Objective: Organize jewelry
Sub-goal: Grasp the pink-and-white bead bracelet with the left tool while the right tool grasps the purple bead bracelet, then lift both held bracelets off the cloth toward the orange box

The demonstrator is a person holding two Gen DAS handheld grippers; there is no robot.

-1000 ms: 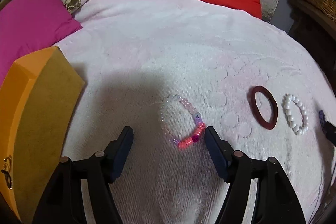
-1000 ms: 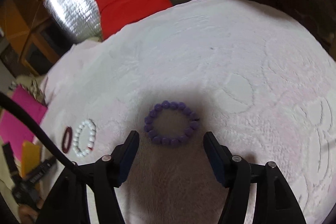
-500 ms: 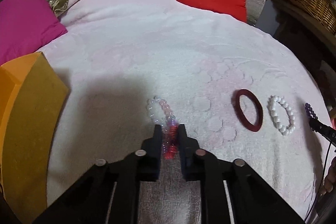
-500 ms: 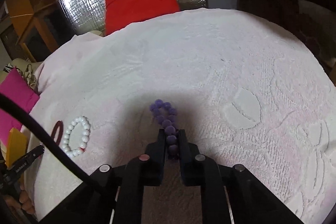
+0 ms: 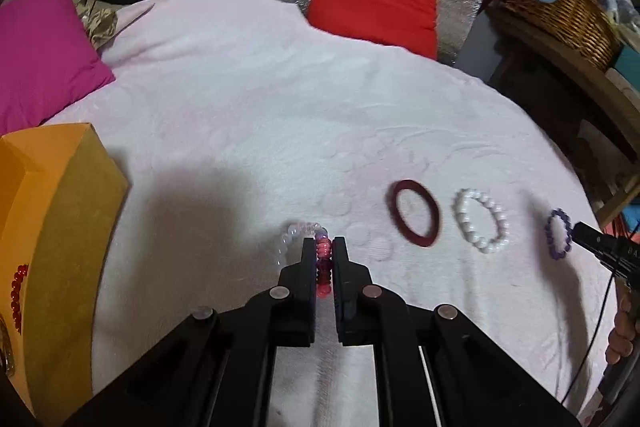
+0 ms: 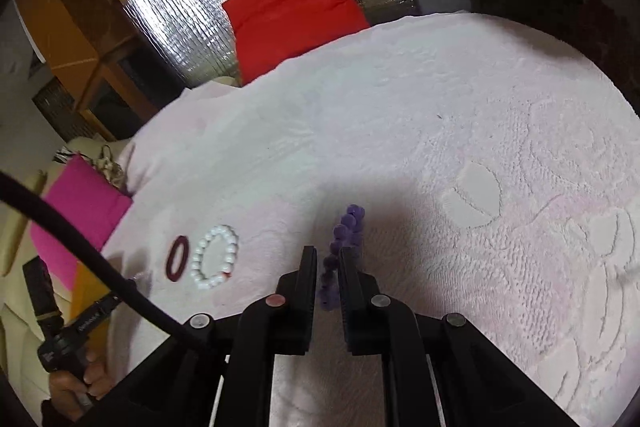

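Black left gripper (image 5: 324, 251): clamped on the pink beaded bracelet (image 5: 323, 269)
Right gripper (image 6: 328, 259): clamped on the purple beaded bracelet (image 6: 342, 239)
Blanket (image 5: 240, 99): maroon bangle (image 5: 414, 213), white pearl bracelet (image 5: 480, 219) at 2 o'clock of left gripper
Yellow box (image 5: 60, 247): 9 o'clock

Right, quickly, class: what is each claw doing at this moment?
Left claw: closed on the pink-and-clear beaded bracelet.
Right claw: closed on the purple beaded bracelet.
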